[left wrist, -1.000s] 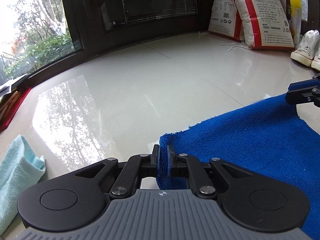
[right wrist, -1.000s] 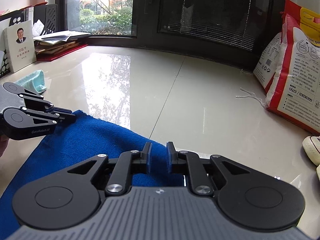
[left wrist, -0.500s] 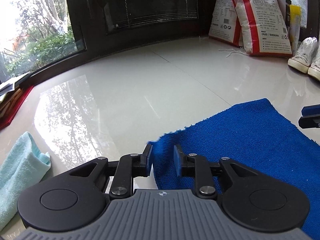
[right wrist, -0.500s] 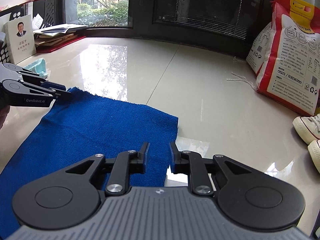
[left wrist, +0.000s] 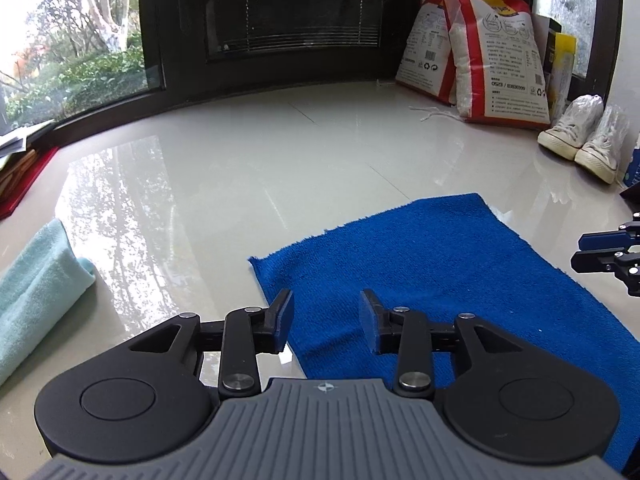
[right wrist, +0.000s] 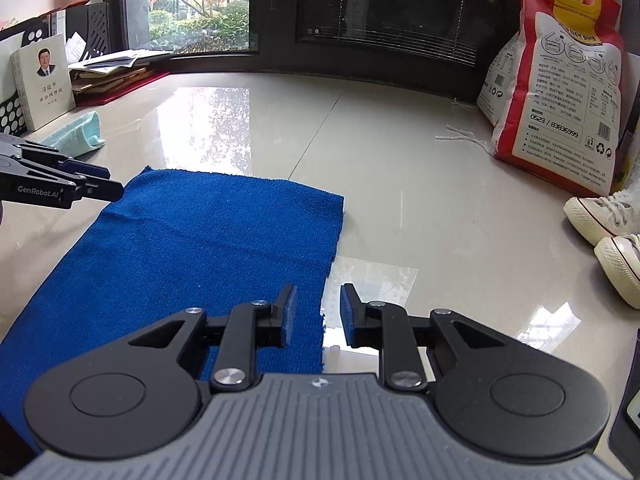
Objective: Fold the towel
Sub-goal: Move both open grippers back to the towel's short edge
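Note:
A blue towel (left wrist: 440, 272) lies flat on the glossy white surface; it also shows in the right wrist view (right wrist: 192, 248). My left gripper (left wrist: 326, 324) is open and empty, raised above the towel's near left edge. My right gripper (right wrist: 314, 314) is open and empty, raised above the towel's near right edge. Each gripper shows in the other's view, the right one (left wrist: 600, 250) at the far right, the left one (right wrist: 92, 188) at the far left.
A folded light-teal cloth (left wrist: 36, 292) lies to the left. Rice bags (right wrist: 560, 92) and white sneakers (right wrist: 604, 216) stand at the right. Books and papers (right wrist: 108, 76) are stacked at the back left, by the dark window frame (left wrist: 280, 40).
Both grippers opened and let go of the towel's far corners, then pulled back and up. The towel now lies flat.

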`<state>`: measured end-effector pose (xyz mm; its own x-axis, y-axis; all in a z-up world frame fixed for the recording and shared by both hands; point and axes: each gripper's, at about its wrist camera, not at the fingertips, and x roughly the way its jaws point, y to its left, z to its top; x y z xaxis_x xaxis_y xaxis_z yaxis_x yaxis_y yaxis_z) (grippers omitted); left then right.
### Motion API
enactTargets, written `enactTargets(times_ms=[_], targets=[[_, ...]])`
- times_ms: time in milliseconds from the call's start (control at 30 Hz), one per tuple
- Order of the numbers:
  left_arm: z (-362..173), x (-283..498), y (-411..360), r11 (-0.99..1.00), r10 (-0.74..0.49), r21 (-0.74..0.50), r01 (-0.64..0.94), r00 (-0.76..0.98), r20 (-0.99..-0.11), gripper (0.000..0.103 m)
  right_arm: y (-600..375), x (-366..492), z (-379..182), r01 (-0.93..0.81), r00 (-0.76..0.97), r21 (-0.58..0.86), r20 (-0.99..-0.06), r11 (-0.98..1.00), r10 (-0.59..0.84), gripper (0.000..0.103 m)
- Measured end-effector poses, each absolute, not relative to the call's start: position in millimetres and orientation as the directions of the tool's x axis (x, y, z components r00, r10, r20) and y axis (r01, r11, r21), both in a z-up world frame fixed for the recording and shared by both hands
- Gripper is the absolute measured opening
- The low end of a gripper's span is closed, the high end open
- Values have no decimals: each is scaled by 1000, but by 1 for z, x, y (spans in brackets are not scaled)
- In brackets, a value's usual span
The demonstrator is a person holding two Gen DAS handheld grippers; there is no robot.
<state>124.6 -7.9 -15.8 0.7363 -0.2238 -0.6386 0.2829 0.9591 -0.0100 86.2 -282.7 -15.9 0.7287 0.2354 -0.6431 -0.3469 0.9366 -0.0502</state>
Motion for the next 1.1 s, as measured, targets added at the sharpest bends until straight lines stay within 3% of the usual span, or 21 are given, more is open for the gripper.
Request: enactTargets(times_ms=[600, 867, 1100], targets=[[-14, 36, -31, 923, -305, -14, 385, 709, -636, 41, -293, 27, -14, -385, 707, -31, -652, 923, 273, 29], [-20, -5, -24, 928, -287, -14, 371, 693, -662, 42, -300, 3, -17, -407, 687, -26, -667, 913, 287, 36], [-22, -32, -24, 932, -265, 7, 363, 694, -670, 45, -305, -15, -20, -424, 673, -15, -674, 905, 304, 36]])
